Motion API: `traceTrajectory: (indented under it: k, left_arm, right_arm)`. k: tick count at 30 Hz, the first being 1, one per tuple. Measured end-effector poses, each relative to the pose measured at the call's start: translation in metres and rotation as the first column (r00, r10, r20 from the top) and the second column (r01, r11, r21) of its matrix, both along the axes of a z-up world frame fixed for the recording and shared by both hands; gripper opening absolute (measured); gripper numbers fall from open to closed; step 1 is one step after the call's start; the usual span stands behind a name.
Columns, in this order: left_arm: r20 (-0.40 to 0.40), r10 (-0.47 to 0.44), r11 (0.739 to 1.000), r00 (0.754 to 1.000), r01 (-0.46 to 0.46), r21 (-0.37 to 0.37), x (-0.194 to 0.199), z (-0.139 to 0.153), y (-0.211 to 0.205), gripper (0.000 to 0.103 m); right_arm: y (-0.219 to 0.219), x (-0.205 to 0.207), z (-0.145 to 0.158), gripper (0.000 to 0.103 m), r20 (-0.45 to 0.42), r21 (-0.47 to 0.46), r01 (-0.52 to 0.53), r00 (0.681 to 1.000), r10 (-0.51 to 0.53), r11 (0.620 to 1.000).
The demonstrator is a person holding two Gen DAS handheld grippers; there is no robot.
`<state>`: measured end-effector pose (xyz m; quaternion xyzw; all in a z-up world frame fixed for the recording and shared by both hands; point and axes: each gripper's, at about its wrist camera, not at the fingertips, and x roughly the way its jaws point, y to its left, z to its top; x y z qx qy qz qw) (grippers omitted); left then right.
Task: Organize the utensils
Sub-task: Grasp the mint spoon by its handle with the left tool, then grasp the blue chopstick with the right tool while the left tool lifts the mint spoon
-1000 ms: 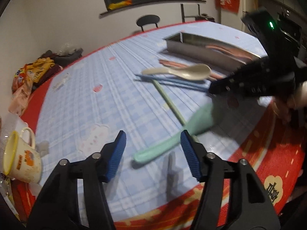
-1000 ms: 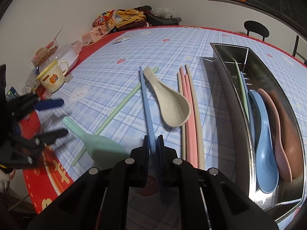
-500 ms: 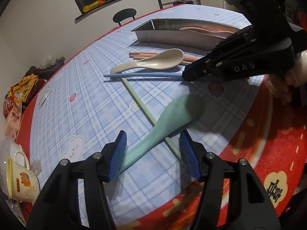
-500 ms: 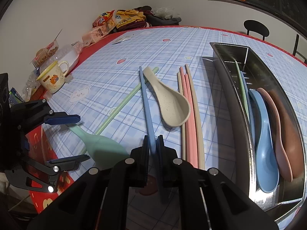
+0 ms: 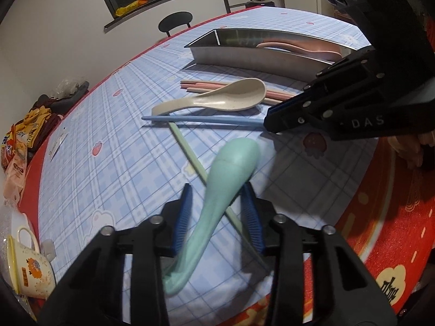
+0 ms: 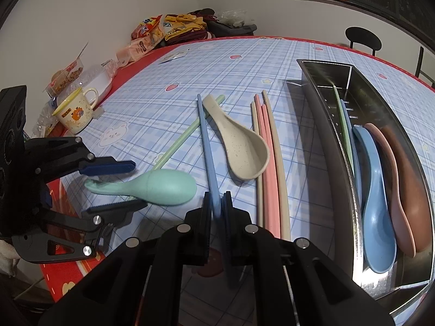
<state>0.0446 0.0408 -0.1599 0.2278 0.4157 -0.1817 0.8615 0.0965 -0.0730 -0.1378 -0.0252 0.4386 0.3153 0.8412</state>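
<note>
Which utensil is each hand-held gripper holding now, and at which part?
Right hand-held gripper: blue chopstick, near one end. Left hand-held gripper: closing around green spoon's handle; contact unclear.

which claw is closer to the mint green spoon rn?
Left. The left claw straddles the mint green spoon handle, jaws just closing. The right claw sits beside the spoon's bowl, shut on the blue chopstick.

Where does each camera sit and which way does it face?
Left wrist: on the left hand-held gripper, looking down its fingers at the green spoon between them; right hand-held gripper at right.
Right wrist: on the right hand-held gripper, shut on the blue chopstick, facing the metal tray.
Shared: spoon, chopstick, tray, mug.
</note>
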Motion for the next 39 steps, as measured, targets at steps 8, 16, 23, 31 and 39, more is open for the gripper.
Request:
traceTrajectory:
  k: [8,16,23,31,39]
  left_arm:
    - [-0.001,0.034,0.998,0.999,-0.034,-0.05,0.006,0.002,0.007,0.011]
    - [-0.09,0.155,0.958,0.984,-0.172,-0.231,0.019,0.002,0.045,0.012]
    - [-0.183,0.217,0.886,0.959,-0.273,-0.376,0.031,-0.005,0.079,0.014]
    - [-0.212,0.214,0.853,0.953,-0.289,-0.435,0.034,-0.007,0.087,0.013]
    - [-0.167,0.278,0.807,0.946,-0.324,-0.493,0.023,0.002,0.103,0.012]
  right_arm:
    - [0.0,0.0,0.0,0.009,-0.001,0.001,0.0,1.0,0.0,1.0]
    - [0.0,0.0,0.0,0.009,0.001,-0.002,0.0,1.0,0.0,1.0]
    - [0.009,-0.005,0.002,0.009,0.041,-0.064,-0.001,0.999,0.003,0.998]
    - [0.023,-0.005,0.001,0.01,0.086,-0.139,-0.01,0.996,0.022,0.99]
    - [0.029,-0.003,0.001,0.01,0.099,-0.165,-0.019,0.994,0.036,0.986]
